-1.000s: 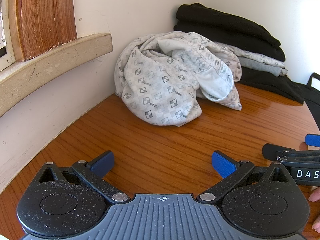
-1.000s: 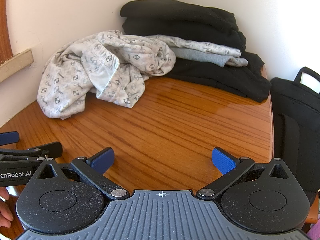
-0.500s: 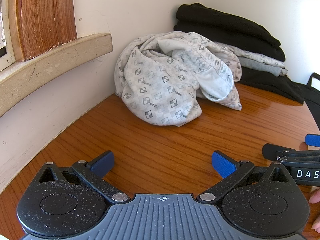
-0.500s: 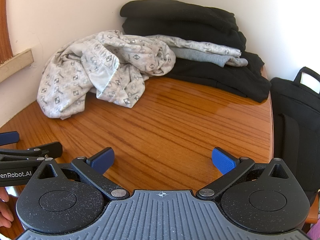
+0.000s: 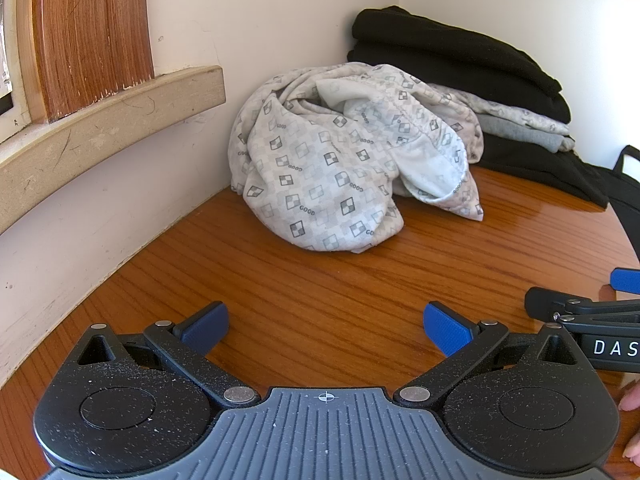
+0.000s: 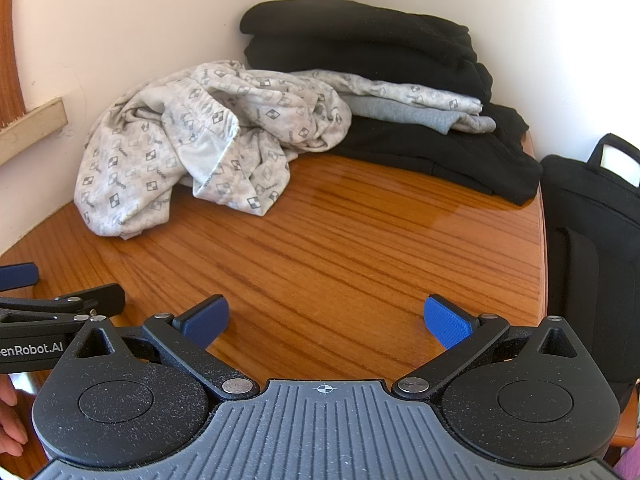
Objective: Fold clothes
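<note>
Two handheld grippers hover low over a glossy orange-brown wooden table [image 6: 360,240], side by side and near its front edge. The left gripper [image 5: 326,326] has its blue-padded jaws spread wide with only bare wood between them; the right gripper [image 6: 326,320] is likewise released and grasps nothing. Each shows at the edge of the other's view, just beside it.

A crumpled white garment printed with small grey checked squares and the word "GOOD" [image 5: 340,160] lies in a loose heap at the far left of the table, pressed against the cream wall [image 5: 260,12] and well apart from both grippers. Its pale inner side is turned out in places, and one flap droops onto the wood toward the front.

Just to the right of that heap, in the corner, sits a stack of folded clothes [image 6: 400,92]: thick black pieces on top and at the bottom, with a folded white patterned piece [image 6: 400,90] and a folded grey piece [image 6: 400,112] sandwiched between. The crumpled garment touches this stack.

A black fabric bag with a carry handle [image 6: 592,220] stands beyond the table's right edge; it looks closed, so its contents cannot be told. A worn beige wooden ledge [image 5: 108,124] runs along the left wall under a reddish wooden panel [image 5: 88,32]. Fingertips show at the lower corners of both views.
</note>
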